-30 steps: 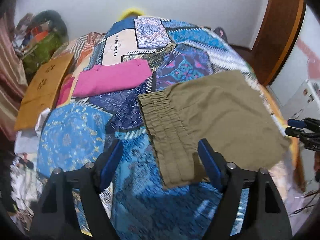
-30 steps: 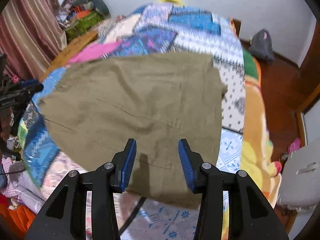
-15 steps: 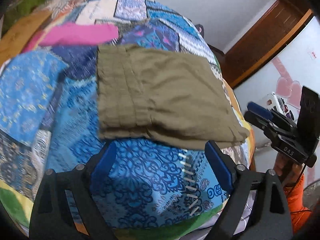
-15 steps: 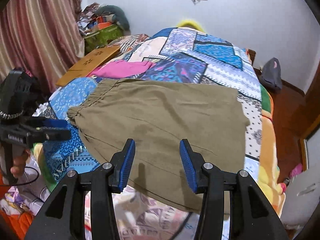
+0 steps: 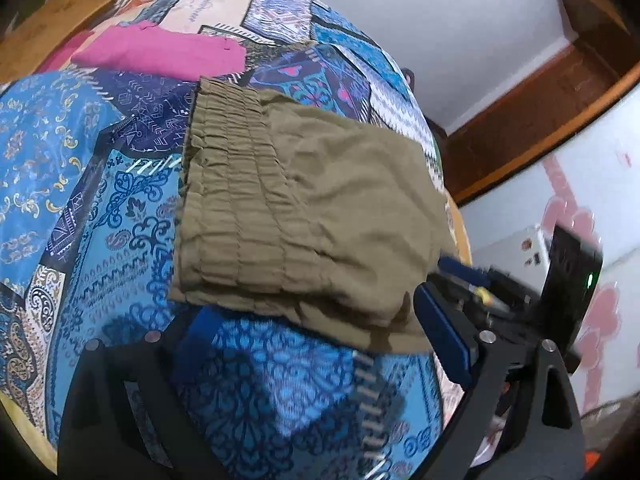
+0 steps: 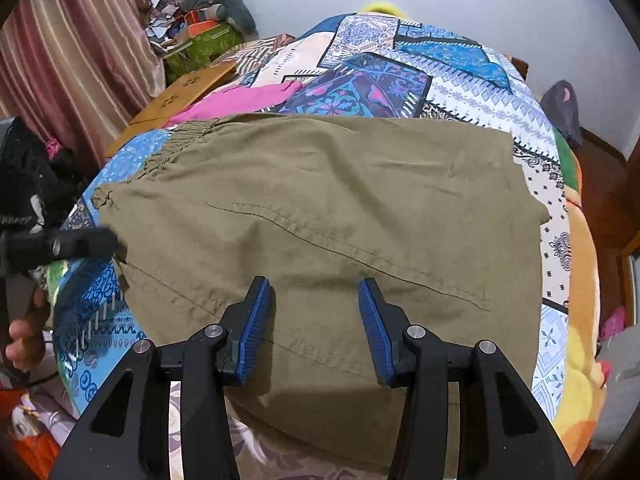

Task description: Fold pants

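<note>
The olive pants (image 5: pixel 320 216) lie folded flat on the patterned bedspread (image 5: pixel 80 160), elastic waistband (image 5: pixel 224 200) toward the left. In the right wrist view the pants (image 6: pixel 328 216) fill the middle, and their near edge hangs over the bed's side. My left gripper (image 5: pixel 316 336) is open and empty at the pants' near edge by the waistband corner. My right gripper (image 6: pixel 316 320) is open and empty just above the pants' near edge. The left gripper also shows in the right wrist view (image 6: pixel 80 244), its tip at the pants' left edge.
A folded pink garment (image 5: pixel 160 56) lies on the bed behind the pants. A cardboard sheet (image 6: pixel 188 88) and a pile of clutter (image 6: pixel 200 28) sit at the far left. A striped curtain (image 6: pixel 68 52) hangs left; a wooden door frame (image 5: pixel 540 100) stands right.
My left gripper has come closer to the pants' near edge at the waistband corner. My right gripper has moved in over the pants' near edge. Both stay open.
</note>
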The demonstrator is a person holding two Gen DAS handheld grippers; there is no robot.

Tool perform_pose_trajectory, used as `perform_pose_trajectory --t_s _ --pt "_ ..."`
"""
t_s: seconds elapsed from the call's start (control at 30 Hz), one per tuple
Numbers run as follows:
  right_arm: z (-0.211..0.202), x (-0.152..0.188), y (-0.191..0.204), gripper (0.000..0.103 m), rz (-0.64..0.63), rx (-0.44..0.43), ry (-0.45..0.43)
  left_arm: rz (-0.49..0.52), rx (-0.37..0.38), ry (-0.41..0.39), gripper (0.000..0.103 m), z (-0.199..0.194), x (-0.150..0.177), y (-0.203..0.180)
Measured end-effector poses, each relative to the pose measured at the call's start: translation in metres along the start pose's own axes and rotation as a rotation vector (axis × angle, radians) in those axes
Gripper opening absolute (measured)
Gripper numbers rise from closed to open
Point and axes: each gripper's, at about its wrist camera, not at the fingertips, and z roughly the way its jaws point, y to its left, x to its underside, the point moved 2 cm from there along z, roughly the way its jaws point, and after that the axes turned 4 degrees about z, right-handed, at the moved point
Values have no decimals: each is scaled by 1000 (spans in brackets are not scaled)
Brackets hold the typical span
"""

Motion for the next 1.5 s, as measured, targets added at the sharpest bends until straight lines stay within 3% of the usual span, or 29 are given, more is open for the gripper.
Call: perform_pose_trajectory --t_s 0.1,0.2,0.33,0.47,0.7,0.8,0.9,1.1,1.3,1.5 --pt "0 2 2 43 -4 -3 -1 -35 -16 -12 94 3 -11 4" --pt "-1 3 3 43 -3 -5 -1 -11 -102 -14 82 9 -20 0" --pt "-2 1 2 43 0 -2 3 132 -245 -55 56 8 -26 -20" --pt "-7 -8 2 43 7 -10 6 224 -306 -113 33 -3 -31 -35" --pt "-15 -36 15 43 18 11 -98 292 -373 -226 30 -38 -40 -44" --pt "7 -41 28 43 1 -12 -42 331 -412 -282 29 -56 -42 -50" --pt "30 -38 48 43 -14 -88 30 363 -433 -324 29 -73 -42 -56" --pt "40 -35 79 44 -73 -121 46 458 -470 -373 28 -84 -39 -80" --pt "3 -27 48 43 8 -118 -6 586 -488 -376 28 -74 -34 -110" --pt "-39 7 -4 43 52 44 -49 657 -459 -359 29 -60 -31 -139"
